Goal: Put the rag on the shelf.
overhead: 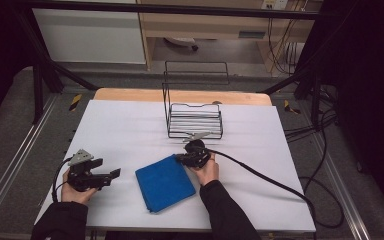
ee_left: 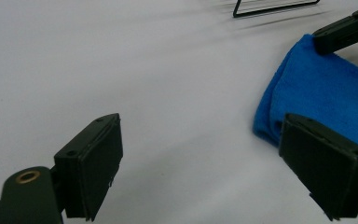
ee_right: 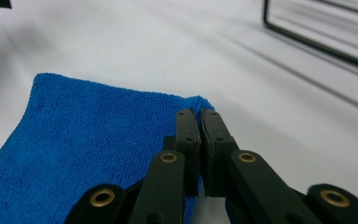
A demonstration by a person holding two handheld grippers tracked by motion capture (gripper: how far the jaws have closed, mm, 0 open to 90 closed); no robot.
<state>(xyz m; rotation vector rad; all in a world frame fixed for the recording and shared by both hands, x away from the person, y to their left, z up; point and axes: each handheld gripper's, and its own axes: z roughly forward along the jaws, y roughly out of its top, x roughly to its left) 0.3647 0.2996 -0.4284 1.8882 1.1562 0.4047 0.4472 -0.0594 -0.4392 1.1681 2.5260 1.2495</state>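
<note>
While the right gripper (ee_right: 199,122) pinched the far corner of a folded blue towel (overhead: 164,182), its jaws pressed together on the cloth, much of that corner lay hidden beneath them. Lying flat near the front edge of the white table (overhead: 130,130), the towel ran its long axis diagonally, from front left to back right. Its near end was cut off in the right gripper view. Just left of it, the left gripper (ee_left: 200,154) hovered wide open, holding nothing. A wire rack (overhead: 195,120) stood behind.
</note>
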